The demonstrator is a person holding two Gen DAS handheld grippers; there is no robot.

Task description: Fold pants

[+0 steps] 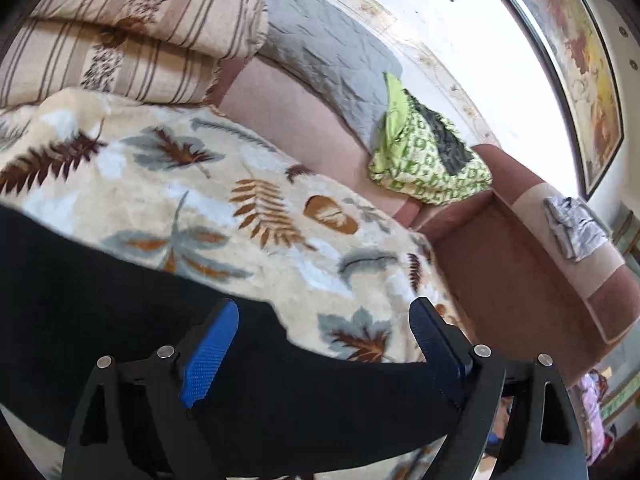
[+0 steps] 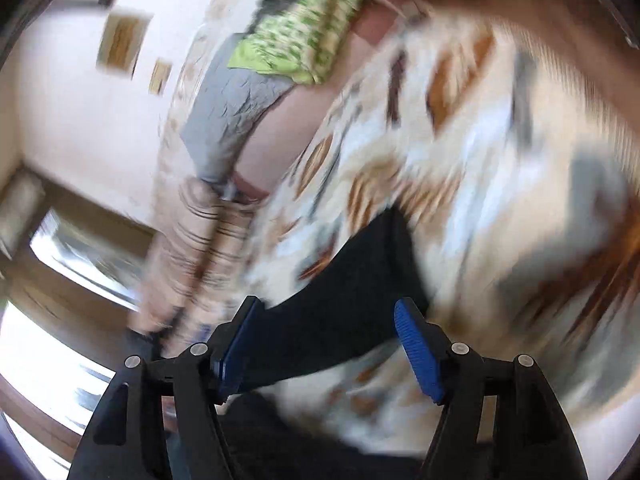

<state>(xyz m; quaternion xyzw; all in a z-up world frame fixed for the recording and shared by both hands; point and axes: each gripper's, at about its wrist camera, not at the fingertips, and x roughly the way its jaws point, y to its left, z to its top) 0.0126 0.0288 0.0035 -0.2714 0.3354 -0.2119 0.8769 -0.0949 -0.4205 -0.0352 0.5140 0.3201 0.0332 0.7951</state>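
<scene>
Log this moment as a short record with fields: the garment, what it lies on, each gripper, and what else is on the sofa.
garment: black pants, spread flat
surface: leaf-print blanket
left gripper: open, fingers apart over the pants, nothing pinched
right gripper: open, above the pants' edge; view blurred
sofa back: grey quilted cover, green patterned cloth
sofa arm: small folded grey cloth
pillows: striped, behind the blanket

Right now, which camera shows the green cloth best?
The left wrist view. There the green cloth is sharp: its pattern and a dark patch show as it lies on the sofa beyond the blanket. The right wrist view also has it, near the top edge, but smeared by motion blur.
</scene>
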